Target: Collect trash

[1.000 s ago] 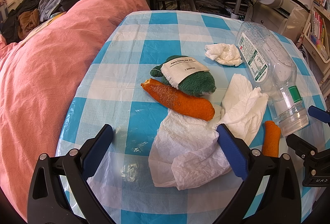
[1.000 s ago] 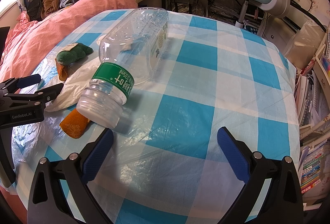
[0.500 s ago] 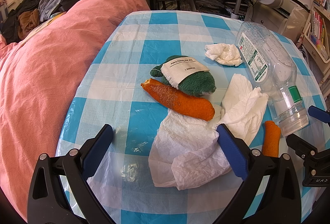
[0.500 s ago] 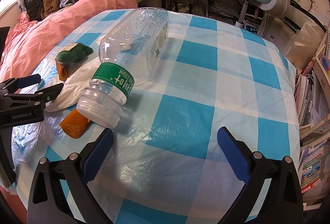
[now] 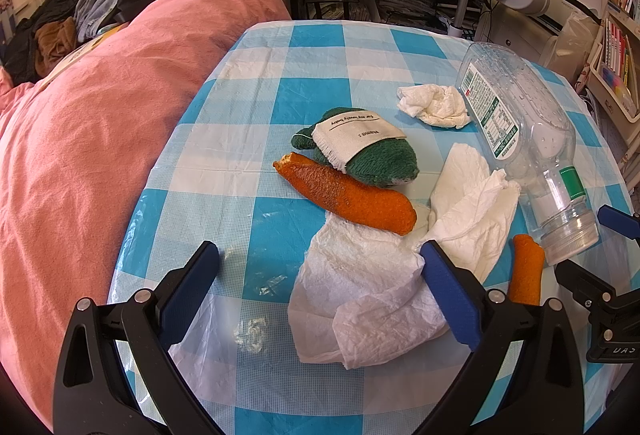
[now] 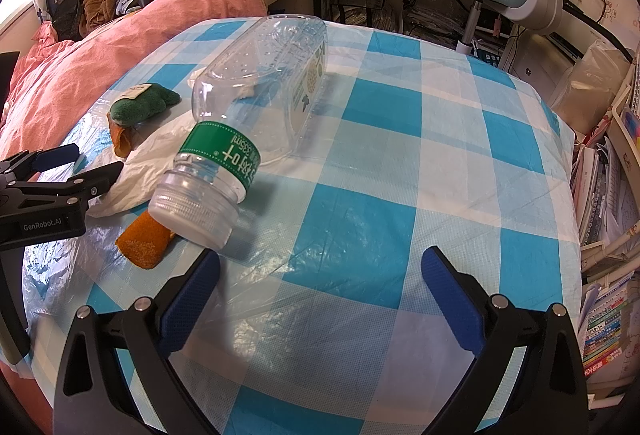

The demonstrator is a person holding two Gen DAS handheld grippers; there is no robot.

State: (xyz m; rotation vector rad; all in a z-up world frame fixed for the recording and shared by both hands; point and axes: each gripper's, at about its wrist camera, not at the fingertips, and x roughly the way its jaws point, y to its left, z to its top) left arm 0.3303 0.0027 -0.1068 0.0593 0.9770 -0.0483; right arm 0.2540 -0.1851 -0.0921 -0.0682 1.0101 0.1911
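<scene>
Both tongs, left (image 5: 318, 277) and right (image 6: 320, 281), we hold apart and empty above the tabletop's (image 6: 400, 123) near edge, since the trash, empty plastic bottle (image 6: 256, 91), crumpled tissue (image 5: 384, 287) and orange peel (image 5: 348, 195), lies ungrasped mid-tabletop.

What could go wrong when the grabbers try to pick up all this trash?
1. The empty plastic bottle lies on its side, so a nudge might roll it across the checked tablecloth.
2. The big orange peel lies partly on the crumpled white wrapper, so lifting the wrapper could tip the peel off.
3. The small orange peel is tucked under the bottle's cap end, so it may be hard to pinch.
</scene>
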